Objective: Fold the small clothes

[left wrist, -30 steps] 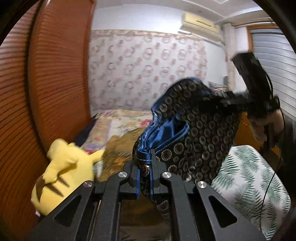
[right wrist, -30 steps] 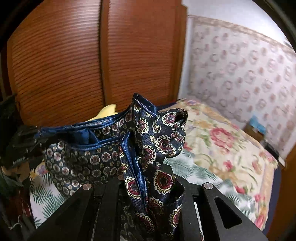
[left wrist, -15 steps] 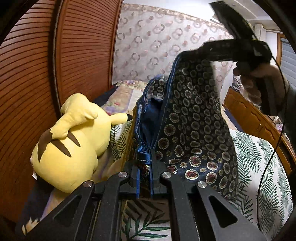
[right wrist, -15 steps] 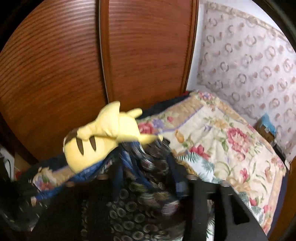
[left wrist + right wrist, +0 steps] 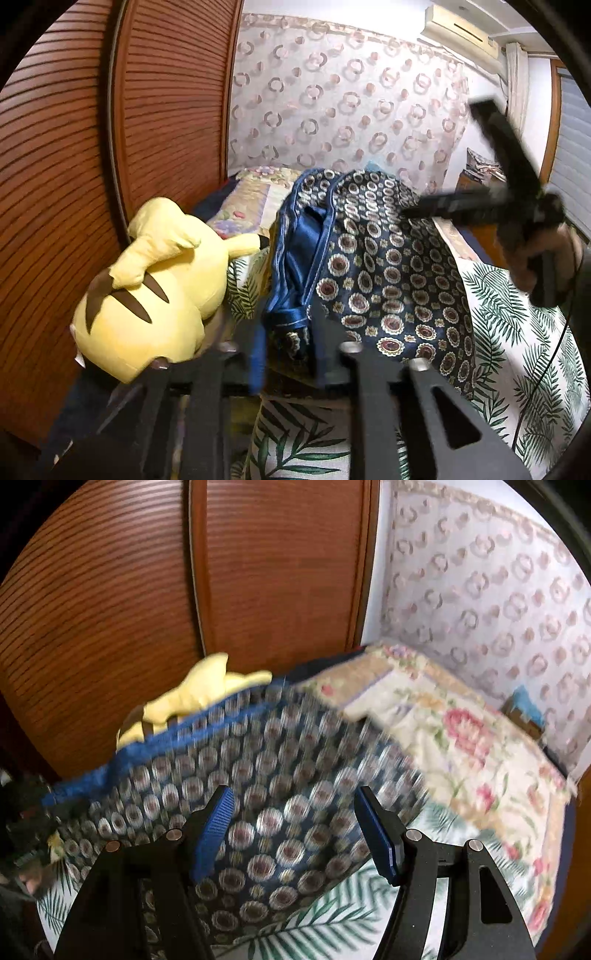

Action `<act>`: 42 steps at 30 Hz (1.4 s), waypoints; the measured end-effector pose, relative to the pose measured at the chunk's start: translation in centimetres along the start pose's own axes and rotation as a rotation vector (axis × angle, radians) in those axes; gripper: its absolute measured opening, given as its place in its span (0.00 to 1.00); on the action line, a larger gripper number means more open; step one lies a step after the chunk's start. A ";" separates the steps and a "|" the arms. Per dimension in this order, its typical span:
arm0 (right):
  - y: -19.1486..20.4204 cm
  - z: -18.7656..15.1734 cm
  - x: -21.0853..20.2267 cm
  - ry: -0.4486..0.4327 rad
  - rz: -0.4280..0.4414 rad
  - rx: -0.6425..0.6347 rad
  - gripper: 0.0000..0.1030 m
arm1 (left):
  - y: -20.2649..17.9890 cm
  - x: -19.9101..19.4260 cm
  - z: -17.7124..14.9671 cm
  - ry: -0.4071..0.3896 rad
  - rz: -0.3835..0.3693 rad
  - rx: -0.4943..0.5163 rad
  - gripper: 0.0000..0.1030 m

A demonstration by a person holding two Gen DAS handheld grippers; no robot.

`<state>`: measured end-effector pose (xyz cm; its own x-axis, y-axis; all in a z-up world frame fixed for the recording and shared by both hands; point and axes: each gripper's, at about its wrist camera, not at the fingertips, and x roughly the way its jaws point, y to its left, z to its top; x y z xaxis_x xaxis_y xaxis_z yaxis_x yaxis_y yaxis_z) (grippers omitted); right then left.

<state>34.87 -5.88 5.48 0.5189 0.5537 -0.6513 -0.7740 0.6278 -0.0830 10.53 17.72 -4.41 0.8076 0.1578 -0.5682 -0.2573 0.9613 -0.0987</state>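
Note:
A navy garment (image 5: 388,266) with a round medallion print and a blue satin lining lies spread on the palm-leaf sheet (image 5: 517,350). My left gripper (image 5: 288,343) is at its near edge. Its jaws are opening, and the blue hem sits loose between the parted fingers. In the left wrist view a hand holds my right gripper (image 5: 410,212) over the garment's far right side. In the right wrist view the right gripper (image 5: 293,812) hovers just over the garment (image 5: 258,794). Its jaws are wide and still opening, with nothing pinched between the blue pads (image 5: 214,827).
A yellow plush toy (image 5: 155,291) lies left of the garment, against the louvred wooden doors (image 5: 74,166). A floral quilt (image 5: 461,738) covers the bed beyond, up to the patterned wall. A wooden frame edges the bed on the right.
The garment, earlier hanging in the air between both shut grippers, now lies on the bed. Both grippers came down. The right gripper let go and opened wide, and the left jaws have parted.

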 end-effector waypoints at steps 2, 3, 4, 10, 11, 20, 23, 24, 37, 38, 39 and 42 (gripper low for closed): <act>0.2 0.0 2.2 0.043 0.008 0.004 0.68 | 0.0 -0.6 0.2 -0.021 0.000 0.001 0.51; 0.5 0.2 3.6 0.057 0.002 -0.002 0.68 | -0.2 -1.1 0.4 -0.032 0.002 0.006 0.59; 0.6 0.5 4.4 0.061 -0.012 -0.011 0.68 | -0.2 -1.4 0.5 -0.039 0.001 0.008 0.78; 1.2 0.3 3.7 0.021 -0.032 0.032 0.68 | -1.8 -3.7 1.3 -0.087 0.013 0.058 0.84; 1.5 -0.5 2.8 0.010 -0.044 0.035 0.68 | -2.1 -3.9 1.3 -0.090 0.012 0.063 0.84; 5.4 -7.0 -8.2 -0.120 -0.121 0.074 0.68 | -6.1 -5.8 1.0 -0.091 -0.043 0.124 0.84; 6.7 -9.3 -10.9 -0.143 -0.156 0.074 0.69 | -7.7 -6.5 0.6 -0.096 -0.076 0.144 0.84; 6.9 -9.9 -11.8 -0.153 -0.163 0.084 0.74 | -8.2 -6.6 0.5 -0.096 -0.082 0.148 0.84; 10.1 -19.1 -20.6 -0.270 -0.367 0.303 0.80 | -15.1 -9.3 0.2 -0.119 -0.190 0.210 0.84; 10.3 -19.7 -21.4 -0.283 -0.385 0.321 0.80 | -15.6 -9.4 0.3 -0.122 -0.190 0.211 0.84; 10.5 -20.2 -21.8 -0.294 -0.398 0.335 0.80 | -16.1 -9.7 0.4 -0.128 -0.193 0.214 0.84; 11.3 -21.7 -23.3 -0.337 -0.441 0.382 0.80 | -17.1 -10.5 0.5 -0.143 -0.208 0.217 0.84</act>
<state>6.20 -23.58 3.34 0.8900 0.3023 -0.3413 -0.3127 0.9495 0.0256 6.73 -0.26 3.66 0.9011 -0.0315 -0.4325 0.0276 0.9995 -0.0154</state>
